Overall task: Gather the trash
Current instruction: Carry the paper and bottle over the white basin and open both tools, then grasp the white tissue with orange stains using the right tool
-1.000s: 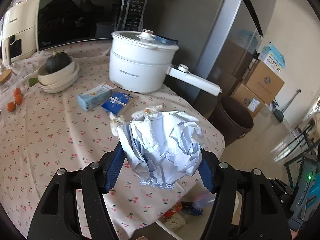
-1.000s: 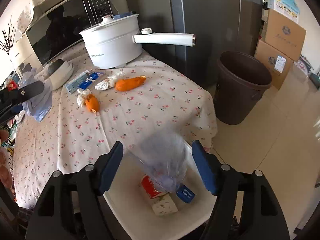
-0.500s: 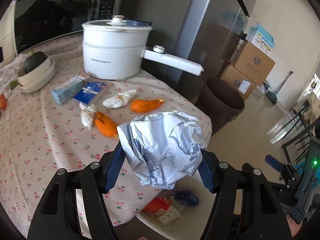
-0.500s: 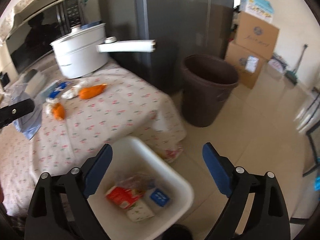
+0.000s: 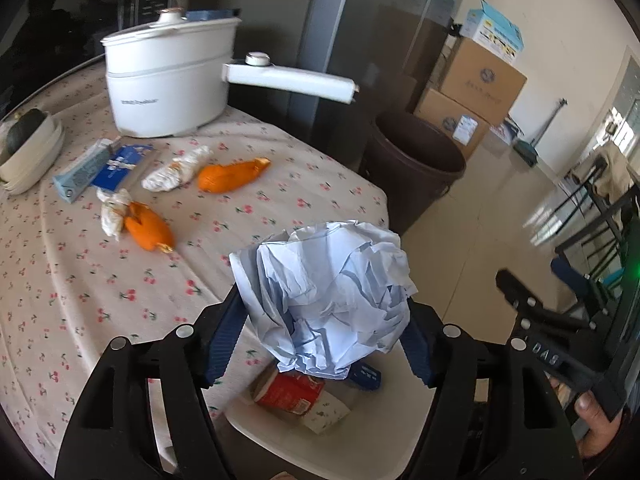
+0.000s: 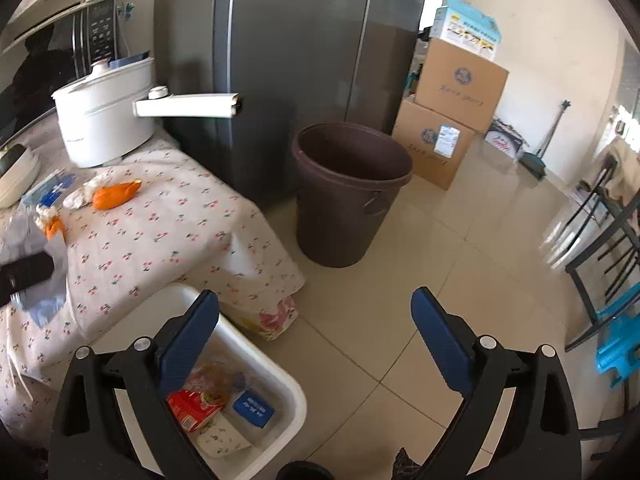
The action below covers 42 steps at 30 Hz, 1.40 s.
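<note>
My left gripper is shut on a crumpled ball of pale blue paper, held above a white plastic bin beside the table. The bin holds a red cup, a blue packet and a clear wrapper. Two orange wrappers, white crumpled wrappers and blue packets lie on the cherry-print tablecloth. My right gripper is open and empty, over the floor at the bin's right edge.
A white electric pot with a long handle stands at the back of the table. A dark brown trash can stands on the floor by the grey fridge. Cardboard boxes are behind it. A black chair is at right.
My left gripper carried the paper ball rightward from over the table to above the bin. My right gripper let the clear wrapper go into the bin, opened and swung right.
</note>
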{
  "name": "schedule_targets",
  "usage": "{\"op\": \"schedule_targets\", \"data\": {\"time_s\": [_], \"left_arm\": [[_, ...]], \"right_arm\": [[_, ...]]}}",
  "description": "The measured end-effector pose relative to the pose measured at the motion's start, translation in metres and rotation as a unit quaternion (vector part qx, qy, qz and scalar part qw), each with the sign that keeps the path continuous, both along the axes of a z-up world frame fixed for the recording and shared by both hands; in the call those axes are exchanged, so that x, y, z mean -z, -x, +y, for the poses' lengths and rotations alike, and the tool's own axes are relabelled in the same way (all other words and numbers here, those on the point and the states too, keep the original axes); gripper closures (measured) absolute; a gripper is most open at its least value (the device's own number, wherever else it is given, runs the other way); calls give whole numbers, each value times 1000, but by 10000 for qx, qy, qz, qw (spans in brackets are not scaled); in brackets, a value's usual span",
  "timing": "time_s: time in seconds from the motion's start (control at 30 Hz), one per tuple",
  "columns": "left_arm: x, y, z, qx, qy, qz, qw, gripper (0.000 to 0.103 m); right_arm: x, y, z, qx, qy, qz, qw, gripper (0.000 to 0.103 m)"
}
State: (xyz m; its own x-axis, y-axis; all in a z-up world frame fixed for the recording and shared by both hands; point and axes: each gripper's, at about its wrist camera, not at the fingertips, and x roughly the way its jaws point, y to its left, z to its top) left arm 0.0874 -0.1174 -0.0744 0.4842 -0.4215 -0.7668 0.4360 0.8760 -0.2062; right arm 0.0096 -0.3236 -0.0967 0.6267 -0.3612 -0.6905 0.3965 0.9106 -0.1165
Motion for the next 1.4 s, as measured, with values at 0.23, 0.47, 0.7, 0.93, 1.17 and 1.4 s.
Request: {"op": "schedule_targets", "data": {"time_s": [0.23, 0.47, 0.7, 0.93, 1.17, 1.4], "left_arm": [[10, 1, -8, 110, -120, 175, 9997, 28], [8, 1, -6, 38, -173, 73, 9998, 21], [6, -2, 2, -248, -375, -196, 9988, 21], [5, -11, 18, -539, -450, -267, 9972, 21], [4, -21, 41, -878, -471, -313, 9945, 21], [0, -29, 67, -1224, -458, -320, 9909, 21]], "right_arm": [[0, -2, 0, 55, 57, -14, 10000, 7], [0, -5, 5, 31, 109, -31, 9999, 7], [-3, -12, 15, -4, 106, -133, 9999, 7], [-6, -25, 32, -99, 87, -212, 9997, 7], [-8, -39, 54, -243, 85, -294, 9992, 7], [-10, -54, 80, -420, 60, -376, 9984, 7]]}}
